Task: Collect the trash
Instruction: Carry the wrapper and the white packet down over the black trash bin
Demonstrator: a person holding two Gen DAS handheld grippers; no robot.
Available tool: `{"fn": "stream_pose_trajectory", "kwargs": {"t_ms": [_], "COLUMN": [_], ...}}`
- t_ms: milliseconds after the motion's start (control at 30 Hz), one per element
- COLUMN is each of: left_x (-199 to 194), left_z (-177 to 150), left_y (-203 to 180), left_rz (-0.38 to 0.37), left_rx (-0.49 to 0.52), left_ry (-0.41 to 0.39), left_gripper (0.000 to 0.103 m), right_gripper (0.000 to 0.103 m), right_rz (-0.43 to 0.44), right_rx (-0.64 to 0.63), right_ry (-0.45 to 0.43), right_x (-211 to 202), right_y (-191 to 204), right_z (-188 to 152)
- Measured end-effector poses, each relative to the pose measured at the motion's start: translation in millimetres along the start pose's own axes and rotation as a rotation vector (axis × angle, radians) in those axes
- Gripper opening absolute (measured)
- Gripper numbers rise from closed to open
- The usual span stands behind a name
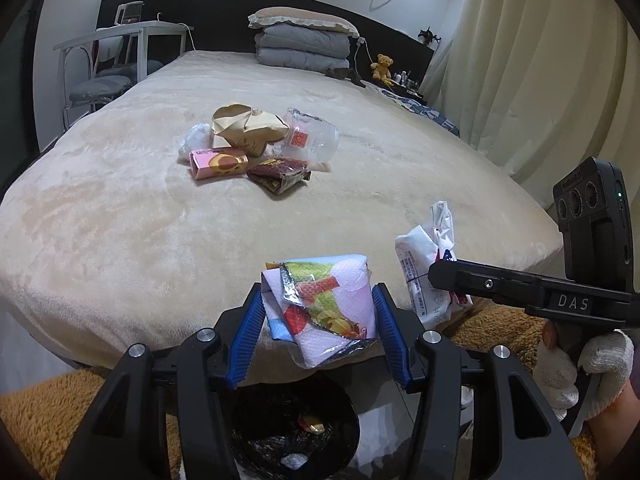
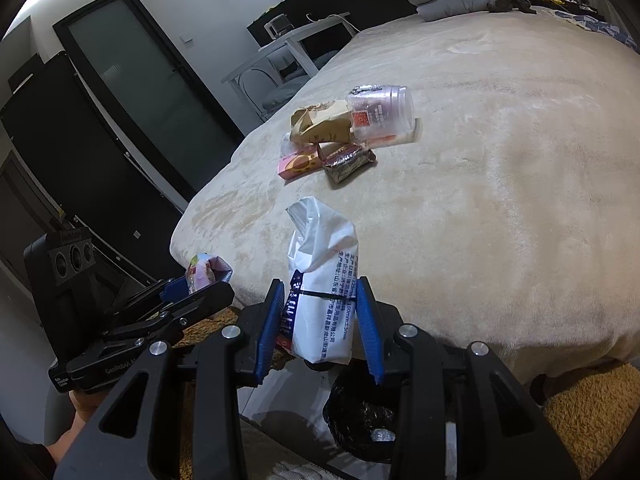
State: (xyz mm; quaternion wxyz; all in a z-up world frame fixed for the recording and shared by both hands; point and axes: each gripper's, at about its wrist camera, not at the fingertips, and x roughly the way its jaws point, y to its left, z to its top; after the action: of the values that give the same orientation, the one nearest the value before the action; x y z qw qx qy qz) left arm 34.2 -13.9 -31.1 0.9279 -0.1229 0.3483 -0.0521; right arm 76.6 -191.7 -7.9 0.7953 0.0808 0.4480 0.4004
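My left gripper [image 1: 318, 308] is shut on a colourful pink snack wrapper [image 1: 324, 304], held above a black-lined trash bin [image 1: 296, 432] on the floor at the bed's foot. My right gripper [image 2: 320, 312] is shut on a white tissue packet [image 2: 322, 280] and holds it above the same bin [image 2: 360, 428]. The packet also shows in the left wrist view [image 1: 424, 268]. A pile of trash lies on the bed: a brown paper bag [image 1: 248, 128], a clear plastic cup [image 1: 312, 140], a pink box [image 1: 218, 162], a dark wrapper [image 1: 280, 174] and a white crumpled piece [image 1: 196, 140].
The beige bed [image 1: 120, 220] fills the view. Folded quilts and a pillow [image 1: 304, 40] lie at its head, with a teddy bear [image 1: 382, 66] beside. A white desk with a chair [image 1: 108, 64] stands left. A brown rug [image 2: 592, 412] is by the bin. Curtains [image 1: 520, 60] hang at the right.
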Motion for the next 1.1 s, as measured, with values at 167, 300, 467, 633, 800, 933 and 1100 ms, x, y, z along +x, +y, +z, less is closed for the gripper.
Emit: {"fn": "stream_pose_trajectory", "kwargs": {"t_ms": [167,300,467,633,800,933,1100], "left_x": [6.2,14.8,25.0,40.1,57.5,71.4,84.8], "left_z": [-14.9,-26.4,-33.7,-43.0,-53.0,-61.3,-70.6], "left_y": [-2.7,-2.6,-2.7,2.4,4.6,4.1,6.5], "left_rz": [-0.004,-0.005,-0.01,-0.006,0.007,0.017,0.03], "left_rx": [-0.003,-0.013,-0.016,-0.04,-0.051,-0.044,-0.043], "left_ry": [0.059,0.12,0.177,0.264,0.351,0.416,0.478], "left_gripper": [0.052,0.052,0.052,0.052,0.052,0.052,0.052], "right_gripper": [0.038,0.038,0.038,0.038,0.038,0.038,0.038], "right_rz": [-0.014,-0.013,-0.018,-0.039,-0.077,-0.11,-0.11], "right_rx": [0.02,0.046,0.081,0.109,0.14,0.181,0.219], "right_ry": [0.066,0.115,0.173,0.236,0.321,0.392,0.445], "right_x": [11.6,21.0,33.2,44.4,59.1,70.7,80.0], "right_y": [-0.1,-4.1,-10.7,-19.2,-28.8,-39.2,-46.5], "right_z": [-15.6,-23.6,-31.9,-40.3,-51.5,-60.5,-67.4]}}
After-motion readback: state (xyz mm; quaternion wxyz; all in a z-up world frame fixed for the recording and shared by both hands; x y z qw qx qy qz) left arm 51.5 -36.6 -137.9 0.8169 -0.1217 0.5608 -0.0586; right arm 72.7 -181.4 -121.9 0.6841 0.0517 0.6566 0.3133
